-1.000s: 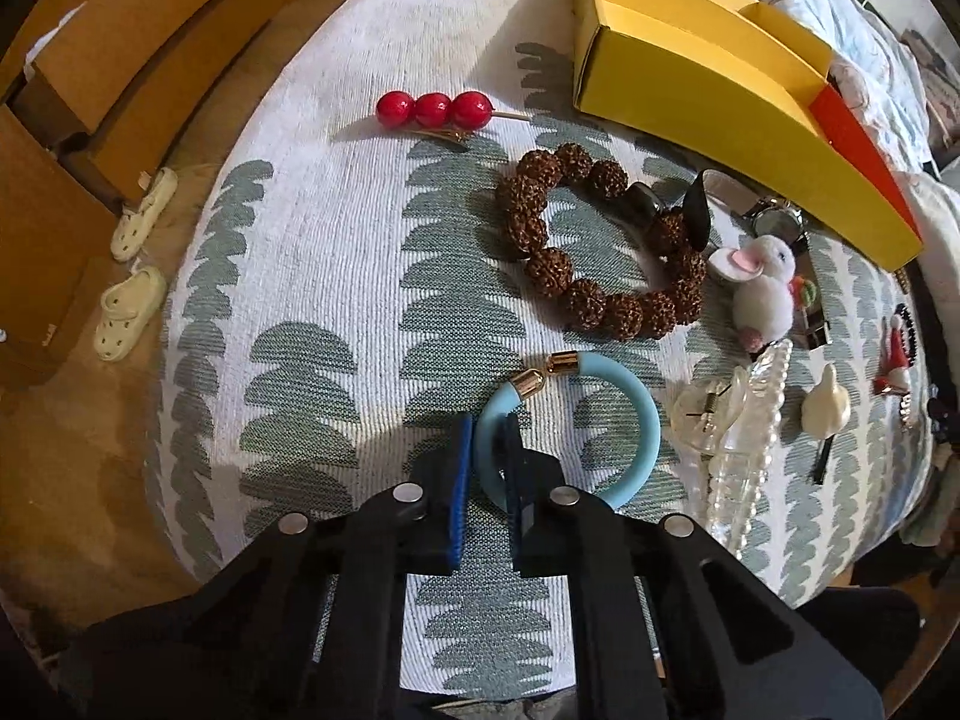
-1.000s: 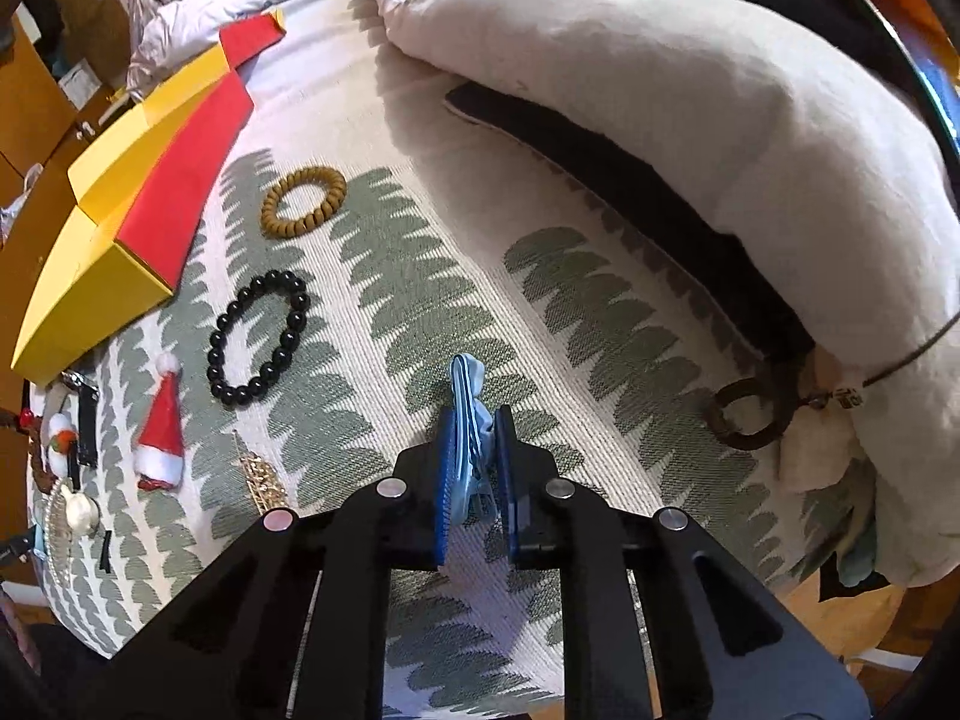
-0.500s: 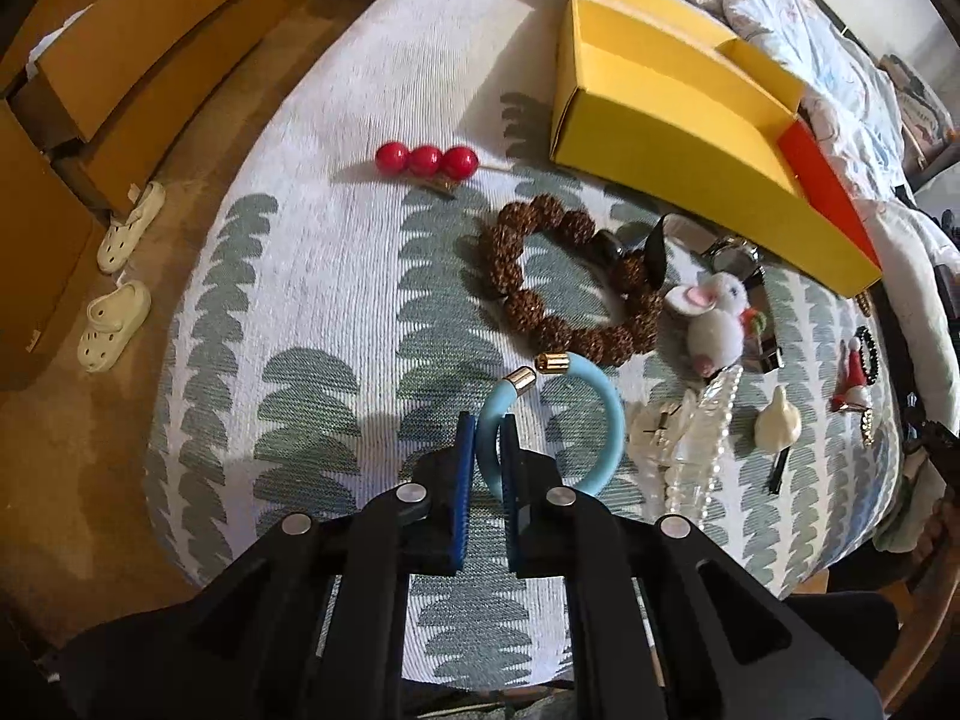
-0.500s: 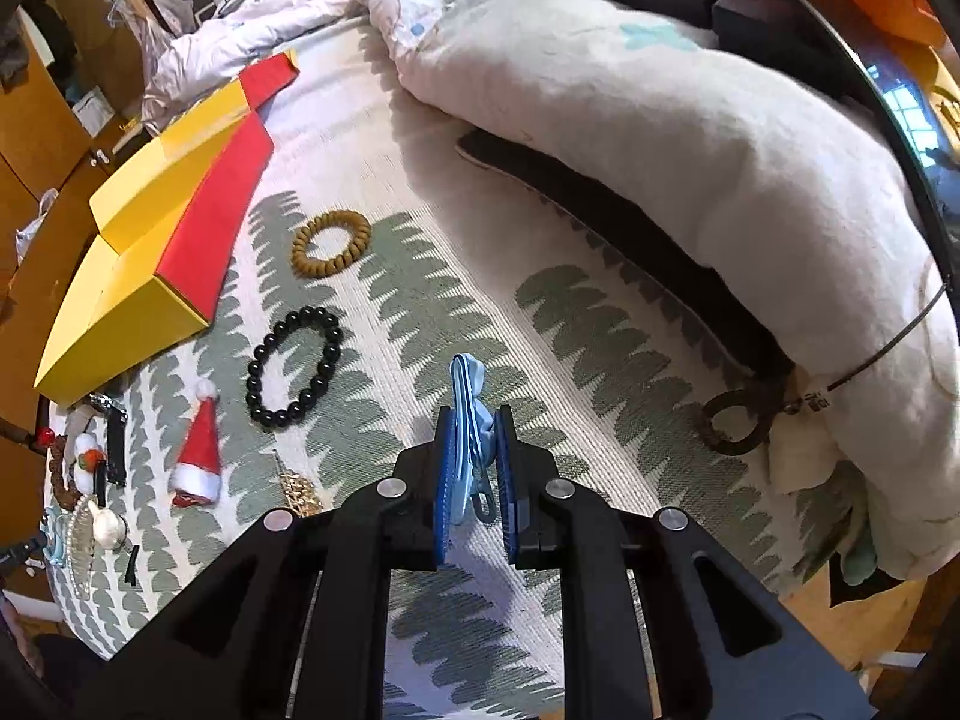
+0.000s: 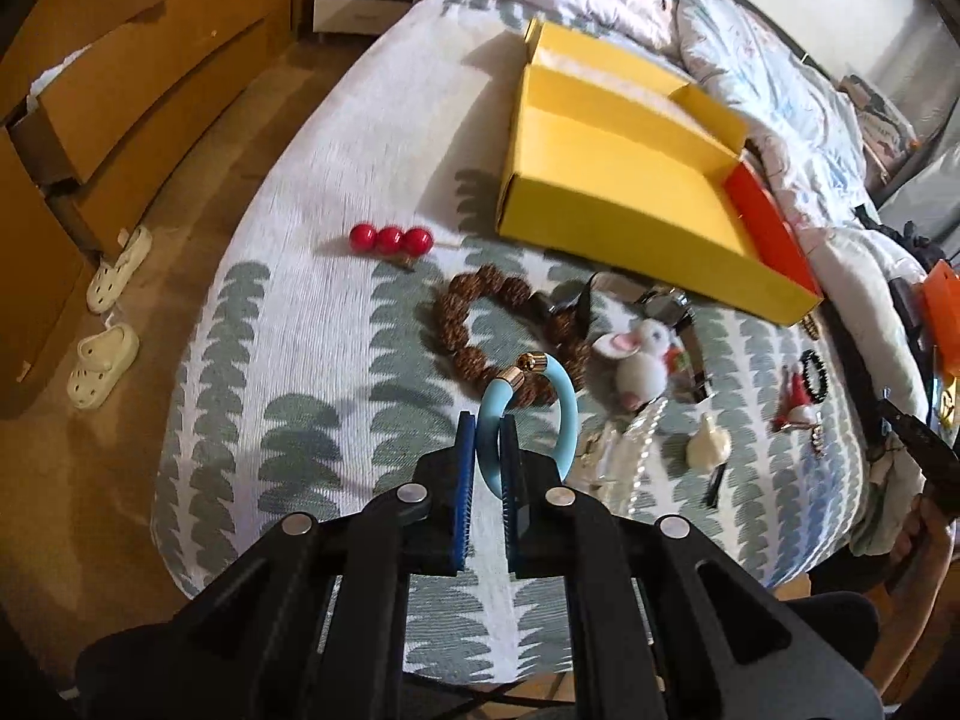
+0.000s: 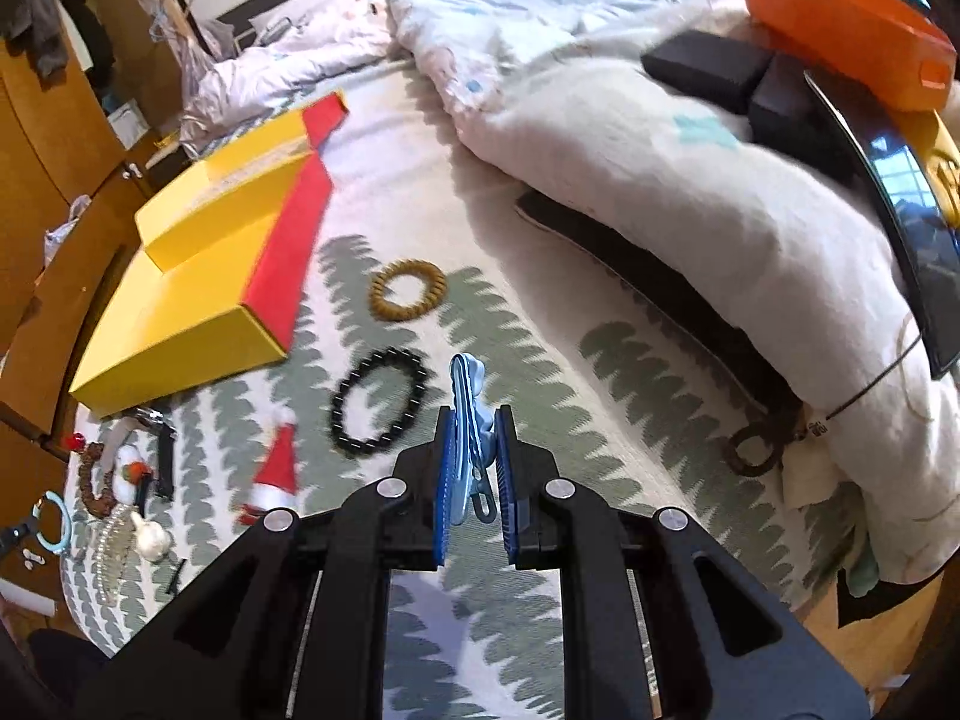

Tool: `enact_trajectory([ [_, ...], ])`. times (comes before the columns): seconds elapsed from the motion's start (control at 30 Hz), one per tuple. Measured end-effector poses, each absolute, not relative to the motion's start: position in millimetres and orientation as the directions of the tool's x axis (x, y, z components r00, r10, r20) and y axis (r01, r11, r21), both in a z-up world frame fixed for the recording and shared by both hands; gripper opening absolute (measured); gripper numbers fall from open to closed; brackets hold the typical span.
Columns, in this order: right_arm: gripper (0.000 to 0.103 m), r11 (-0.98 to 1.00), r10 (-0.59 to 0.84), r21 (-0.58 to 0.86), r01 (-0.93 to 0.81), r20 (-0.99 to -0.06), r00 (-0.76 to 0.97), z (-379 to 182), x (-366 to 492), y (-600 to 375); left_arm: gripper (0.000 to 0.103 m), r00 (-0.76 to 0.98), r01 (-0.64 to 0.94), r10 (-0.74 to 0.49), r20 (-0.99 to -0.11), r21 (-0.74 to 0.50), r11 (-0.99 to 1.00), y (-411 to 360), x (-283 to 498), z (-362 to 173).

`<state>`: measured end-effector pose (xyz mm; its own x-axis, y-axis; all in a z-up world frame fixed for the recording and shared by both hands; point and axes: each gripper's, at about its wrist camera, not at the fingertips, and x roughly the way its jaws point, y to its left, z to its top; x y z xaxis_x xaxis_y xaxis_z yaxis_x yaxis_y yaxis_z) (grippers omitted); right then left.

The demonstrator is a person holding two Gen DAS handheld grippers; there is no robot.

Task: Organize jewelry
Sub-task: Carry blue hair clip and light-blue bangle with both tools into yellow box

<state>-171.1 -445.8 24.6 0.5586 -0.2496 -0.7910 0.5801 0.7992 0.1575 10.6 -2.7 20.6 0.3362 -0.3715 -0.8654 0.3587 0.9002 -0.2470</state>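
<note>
handling: blue bangle (image 5: 561, 414) looks light, stiff and smooth, may slip, best held on the plain band away from gold caps | blue hair clip (image 6: 468, 420) light, springy | left gripper (image 5: 486, 468) closed on bangle, above bedspread, near side of yellow box (image 5: 606, 198) | right gripper (image 6: 474, 468) clamps clip, right of box

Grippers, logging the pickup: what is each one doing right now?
Left gripper: shut on the light blue open bangle.
Right gripper: shut on the light blue hair clip.

On the bedspread (image 5: 312, 192), the box (image 5: 606, 204) lies behind the bead bracelet (image 5: 480, 324), with three-ball hairpin (image 5: 390, 240) left.
</note>
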Motion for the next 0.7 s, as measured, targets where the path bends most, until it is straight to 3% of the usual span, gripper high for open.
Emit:
enact_trajectory([
  [0.43,0.014,0.909,-0.106,0.209,0.361,-0.722,0.684,75,-77,-374,0.008,0.352,0.439,-0.427,-0.833,-0.256,0.861,-61,32,77],
  [0.7,0.014,0.918,-0.02,0.256,0.304,-0.734,0.679,78,26,-367,0.008,0.356,0.458,-0.401,-0.844,-0.216,0.862,-117,88,86],
])
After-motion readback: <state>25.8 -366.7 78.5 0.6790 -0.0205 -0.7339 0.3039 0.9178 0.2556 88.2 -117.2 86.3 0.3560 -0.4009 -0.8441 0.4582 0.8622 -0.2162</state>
